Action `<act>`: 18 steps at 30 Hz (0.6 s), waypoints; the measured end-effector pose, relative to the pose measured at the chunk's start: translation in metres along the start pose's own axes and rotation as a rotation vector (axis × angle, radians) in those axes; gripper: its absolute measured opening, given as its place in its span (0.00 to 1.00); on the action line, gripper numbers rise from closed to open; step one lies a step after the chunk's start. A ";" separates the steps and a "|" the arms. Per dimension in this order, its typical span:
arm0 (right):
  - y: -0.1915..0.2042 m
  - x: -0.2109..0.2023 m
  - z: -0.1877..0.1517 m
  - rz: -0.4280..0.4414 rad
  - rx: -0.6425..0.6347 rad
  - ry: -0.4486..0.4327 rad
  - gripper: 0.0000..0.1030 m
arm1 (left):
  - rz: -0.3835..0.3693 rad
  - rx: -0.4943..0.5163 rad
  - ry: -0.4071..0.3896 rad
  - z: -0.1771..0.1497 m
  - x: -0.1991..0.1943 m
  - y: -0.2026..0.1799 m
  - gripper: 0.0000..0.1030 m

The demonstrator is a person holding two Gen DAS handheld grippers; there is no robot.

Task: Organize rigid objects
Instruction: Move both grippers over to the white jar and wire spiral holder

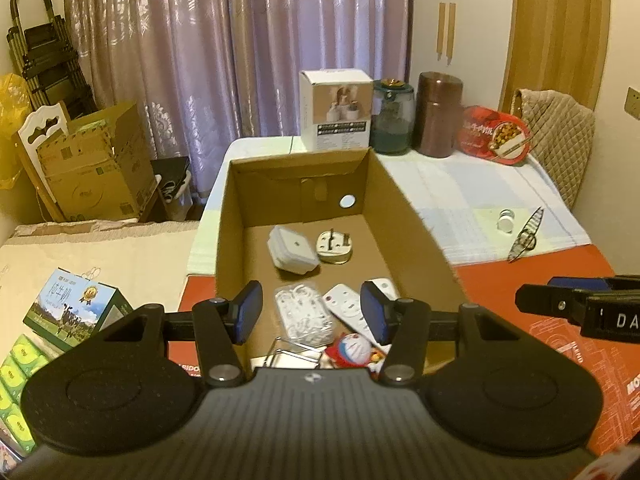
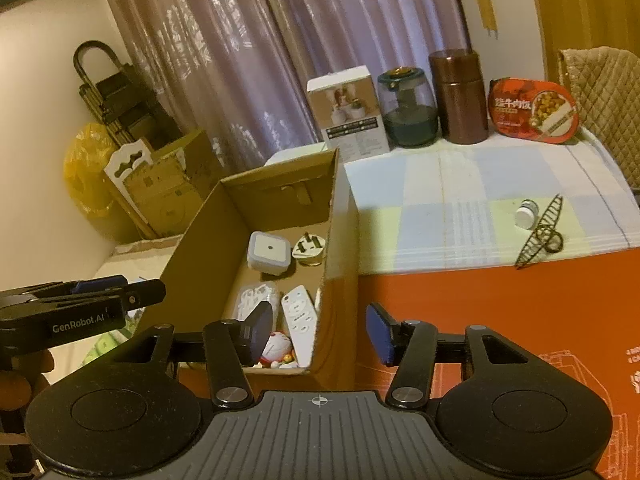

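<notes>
Both tools gaping, empty — left tool (image 1: 311,312) over cardboard box (image 1: 404,216), right tool (image 2: 319,332) beside it

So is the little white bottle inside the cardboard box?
No, the little white bottle lies on the checked cloth outside the cardboard box, beside a black wire clip.

The open brown cardboard box (image 1: 416,216) takes a gripper from above: its far floor lies bare, while a white square adapter (image 1: 294,255), a plug and remotes crowd its middle and near end. Right of the box, the pale checked cloth (image 2: 440,216) is free up to a small white bottle (image 2: 526,214) and a dark wire clip (image 2: 540,232); behind the box, a white carton (image 2: 352,116), jars and a red tray form a wall.
</notes>
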State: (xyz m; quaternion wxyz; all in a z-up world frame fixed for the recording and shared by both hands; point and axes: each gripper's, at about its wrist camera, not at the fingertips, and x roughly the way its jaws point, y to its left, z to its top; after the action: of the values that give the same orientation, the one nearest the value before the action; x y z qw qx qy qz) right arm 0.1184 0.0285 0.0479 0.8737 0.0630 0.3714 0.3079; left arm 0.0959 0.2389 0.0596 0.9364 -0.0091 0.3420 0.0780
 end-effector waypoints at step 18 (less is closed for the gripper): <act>-0.069 -0.062 -0.008 -0.128 0.072 -0.073 0.68 | -0.078 0.016 -0.045 0.008 -0.019 -0.065 0.76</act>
State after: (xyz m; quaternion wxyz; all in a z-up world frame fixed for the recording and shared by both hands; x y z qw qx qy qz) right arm 0.1139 -0.0640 0.0569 0.9016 0.0819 0.3536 0.2355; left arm 0.0972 0.1727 0.0756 0.9463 -0.0133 0.3207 0.0391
